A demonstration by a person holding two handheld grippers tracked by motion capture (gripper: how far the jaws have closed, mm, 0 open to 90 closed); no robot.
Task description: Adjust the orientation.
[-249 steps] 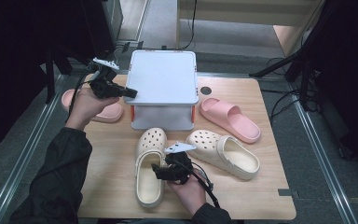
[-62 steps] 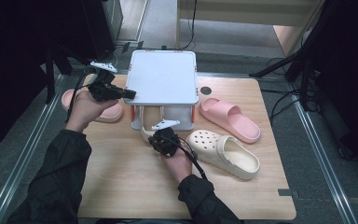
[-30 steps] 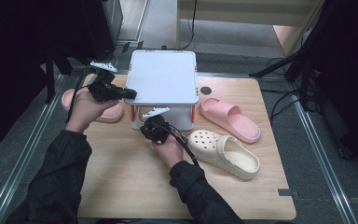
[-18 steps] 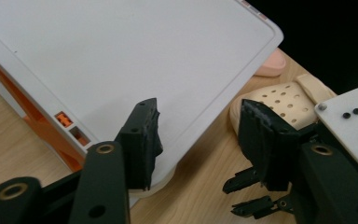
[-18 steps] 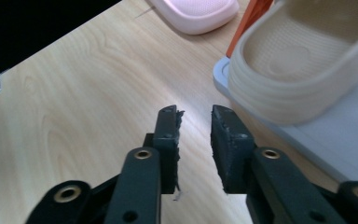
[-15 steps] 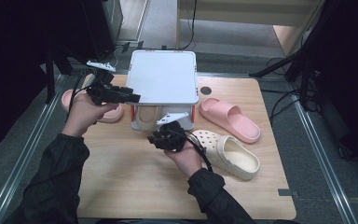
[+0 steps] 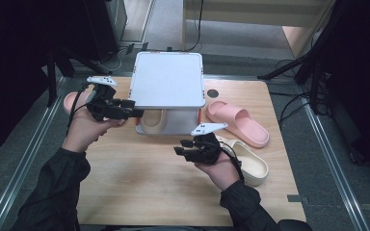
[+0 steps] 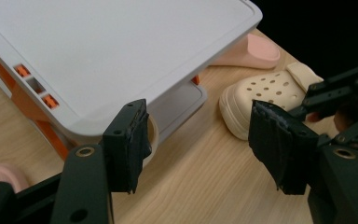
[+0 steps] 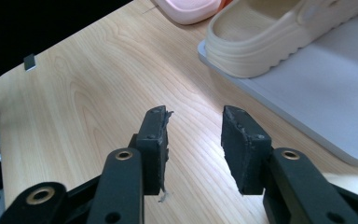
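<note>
High view: right gripper (image 7: 179, 150) over bare table (image 7: 139, 187)

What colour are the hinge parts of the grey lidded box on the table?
Orange hinge parts on the grey lidded box, clearest in the left gripper view.

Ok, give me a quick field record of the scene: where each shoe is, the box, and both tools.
box: white lidded box at the back middle of the table, lid raised at the front
clog one: cream, inside the box under the lid
clog two: cream, on the table right of the box
pink slide: right of the box
other pink slide: left, behind the left hand
left tool: open, empty, at the lid's left front corner
right tool: open, empty, over bare table
</note>
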